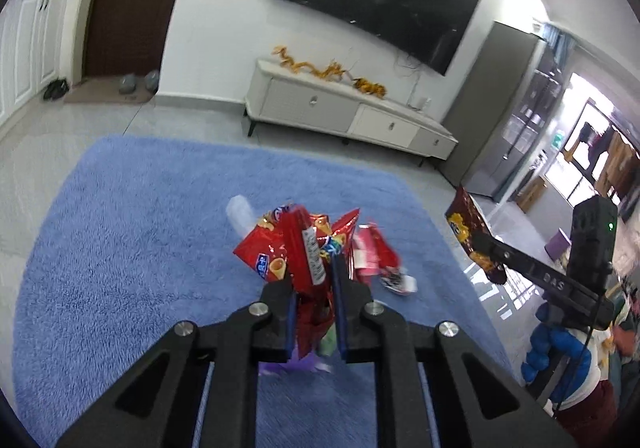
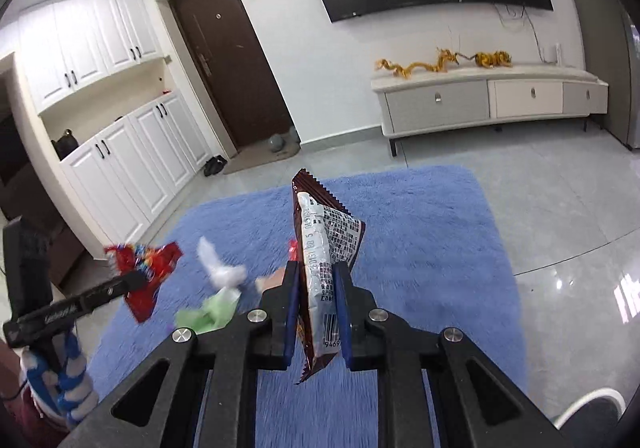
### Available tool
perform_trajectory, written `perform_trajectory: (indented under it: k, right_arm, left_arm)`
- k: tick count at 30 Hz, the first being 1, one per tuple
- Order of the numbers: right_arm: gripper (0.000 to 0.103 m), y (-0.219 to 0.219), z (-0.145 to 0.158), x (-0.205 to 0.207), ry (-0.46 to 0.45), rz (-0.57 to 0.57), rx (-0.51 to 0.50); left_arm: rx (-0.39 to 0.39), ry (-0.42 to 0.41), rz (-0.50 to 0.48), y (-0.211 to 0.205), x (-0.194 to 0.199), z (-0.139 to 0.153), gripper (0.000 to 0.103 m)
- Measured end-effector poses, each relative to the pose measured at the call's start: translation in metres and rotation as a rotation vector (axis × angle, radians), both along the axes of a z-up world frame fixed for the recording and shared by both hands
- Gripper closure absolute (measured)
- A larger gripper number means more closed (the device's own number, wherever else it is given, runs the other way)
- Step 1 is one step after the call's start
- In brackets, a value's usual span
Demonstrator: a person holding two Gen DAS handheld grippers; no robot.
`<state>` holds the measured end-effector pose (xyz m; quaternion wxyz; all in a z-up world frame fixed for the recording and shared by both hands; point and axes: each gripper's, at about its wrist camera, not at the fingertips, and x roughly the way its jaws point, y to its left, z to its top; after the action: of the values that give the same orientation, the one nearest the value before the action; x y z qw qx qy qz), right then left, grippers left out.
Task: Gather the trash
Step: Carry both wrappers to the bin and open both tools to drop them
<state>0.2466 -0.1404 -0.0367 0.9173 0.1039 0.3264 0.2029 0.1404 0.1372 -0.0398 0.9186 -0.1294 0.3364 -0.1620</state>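
My left gripper (image 1: 314, 280) is shut on a red snack wrapper (image 1: 302, 248), which stands up crumpled between the blue pads above the blue rug (image 1: 140, 232). In the right wrist view the same gripper (image 2: 136, 280) appears at the left with that red wrapper (image 2: 150, 268) in its tip. My right gripper (image 2: 316, 272) is shut on a dark brown wrapper with a silver back (image 2: 326, 236), held upright. From the left wrist view that right gripper (image 1: 486, 246) and its brown wrapper (image 1: 468, 228) show at the right edge.
More litter lies on the rug: a white tissue (image 2: 222, 268), a pale green wrapper (image 2: 210, 312), a pink packet (image 1: 370, 254) and a small white wrapper (image 1: 400, 282). A low TV cabinet (image 2: 480, 100) stands against the far wall. A gloved hand (image 2: 68, 380) holds the left gripper.
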Motion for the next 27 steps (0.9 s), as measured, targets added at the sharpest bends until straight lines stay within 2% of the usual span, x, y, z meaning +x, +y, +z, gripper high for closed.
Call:
perform_trajectory:
  k: [5, 10, 16, 19, 27]
  right_arm:
    - [0.087, -0.044, 0.006, -0.057, -0.004, -0.077, -0.019]
    - [0.087, -0.112, -0.008, -0.110, 0.024, -0.234, -0.038]
    - [0.087, -0.193, -0.036, -0.158, 0.088, -0.440, -0.050]
    - [0.087, -0.234, -0.056, -0.171, 0.132, -0.530, -0.023]
    - [0.087, -0.314, -0.128, -0.193, 0.277, -0.695, 0.037]
  left_arm:
    - [0.020, -0.022, -0.083, -0.034, -0.025, 0.014, 0.090]
    - [0.044, -0.026, -0.222, -0.098, -0.042, 0.021, 0.091]
    - [0.082, -0.012, -0.461, -0.216, -0.056, 0.019, 0.091]
    - [0.100, 0.019, -0.578, -0.284, -0.060, 0.011, 0.091]
    - [0.169, 0.146, -0.780, -0.448, -0.044, -0.042, 0.091]
